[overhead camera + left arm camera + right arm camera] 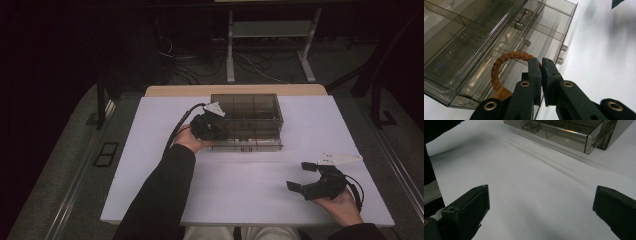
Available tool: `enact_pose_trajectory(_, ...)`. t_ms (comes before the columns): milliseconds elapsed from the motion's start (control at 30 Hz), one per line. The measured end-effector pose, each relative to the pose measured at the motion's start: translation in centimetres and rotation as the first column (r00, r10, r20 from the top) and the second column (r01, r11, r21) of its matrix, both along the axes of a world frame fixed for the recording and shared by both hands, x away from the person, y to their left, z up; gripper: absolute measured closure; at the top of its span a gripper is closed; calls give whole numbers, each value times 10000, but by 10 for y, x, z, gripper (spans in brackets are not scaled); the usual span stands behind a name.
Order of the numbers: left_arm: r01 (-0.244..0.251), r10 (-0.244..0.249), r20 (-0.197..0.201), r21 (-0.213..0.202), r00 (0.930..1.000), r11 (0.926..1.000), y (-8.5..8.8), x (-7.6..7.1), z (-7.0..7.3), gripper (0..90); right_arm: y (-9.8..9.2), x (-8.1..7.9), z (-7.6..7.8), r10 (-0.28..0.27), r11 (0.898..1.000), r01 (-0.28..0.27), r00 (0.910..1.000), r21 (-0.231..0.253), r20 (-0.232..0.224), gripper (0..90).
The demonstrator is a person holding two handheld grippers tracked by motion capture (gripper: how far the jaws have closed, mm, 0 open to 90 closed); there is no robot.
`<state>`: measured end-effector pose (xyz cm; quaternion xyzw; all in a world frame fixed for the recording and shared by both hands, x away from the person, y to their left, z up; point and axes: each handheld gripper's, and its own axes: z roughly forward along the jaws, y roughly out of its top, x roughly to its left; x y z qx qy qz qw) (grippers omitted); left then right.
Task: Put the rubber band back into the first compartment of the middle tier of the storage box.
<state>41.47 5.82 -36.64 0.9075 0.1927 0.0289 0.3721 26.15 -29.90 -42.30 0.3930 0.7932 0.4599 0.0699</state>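
Item 1: braided bracelet [506,65], brown cord w/ small tan tag; held at one side of its loop by the L gripper [541,75], jaws pinched shut on the cord; loop hangs just in front of the box, over its lower open tray; whether it touches the tray cannot be told.

Item 2: organiser box [250,120], smoked clear plastic, divided into compartments; placed toward the far side of the white table [240,190]; hinged lid [461,32] is seen raised in the L gripper view, w/ clasps along the front edge; compartments appear empty so far as can be made out.

Item 3: L gripper [210,125], seen in high view at the box's front-left corner, hand underneath.

Item 4: R gripper [307,177], rested near the table's near-right edge, well apart from the box; jaws spread wide, nothing between them [541,212].

Step in hand (judged): bracelet is being carried to, or lowered into, a front compartment; placement not yet done.

Next move (judged): loop to be brought fully over one compartment, clear of the dividers and lid edge, then lowered; jaws to be opened only once the cord is inside; R gripper could be needed to steady the box or shut the lid.
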Motion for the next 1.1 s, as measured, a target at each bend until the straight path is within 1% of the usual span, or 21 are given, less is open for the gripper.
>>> enact_pose_trajectory(67,-69,69,-37,-41,10000,10000,0,1,-2,856,0,0,0,5,10000,-5,10000,-3,4,2)
enact_pose_trajectory(367,-51,54,-176,137,9998,9999,-4,2,-10,856,-1,0,0,45,10000,-45,10000,-45,14,2)
enact_pose_trajectory(467,19,-15,-174,220,9998,9998,-5,3,-11,856,-1,0,0,21,10000,-21,10000,-52,-8,2)
enact_pose_trajectory(533,-35,40,-253,195,9997,9998,-6,3,-12,856,-2,0,0,19,10000,-19,10000,-25,-1,2)
enact_pose_trajectory(600,31,-23,-252,293,9997,9996,-7,4,-13,856,-2,0,0,22,10000,-22,10000,-31,-1,2)
enact_pose_trajectory(667,12,-5,-261,260,9997,9997,-8,4,-15,856,-2,0,0,22,10000,-22,10000,-27,10,2)
enact_pose_trajectory(800,122,-110,-323,391,9994,9992,-9,6,-17,855,-2,0,0,21,10000,-21,10000,-23,9,2)
enact_pose_trajectory(933,65,-51,-390,352,9992,9994,-10,7,-19,855,-2,0,0,2,10000,-2,10000,-15,-19,2)
enact_pose_trajectory(1100,111,-91,-449,433,9989,9990,-11,7,-21,855,-2,0,0,17,10000,-18,10000,-28,-22,2)
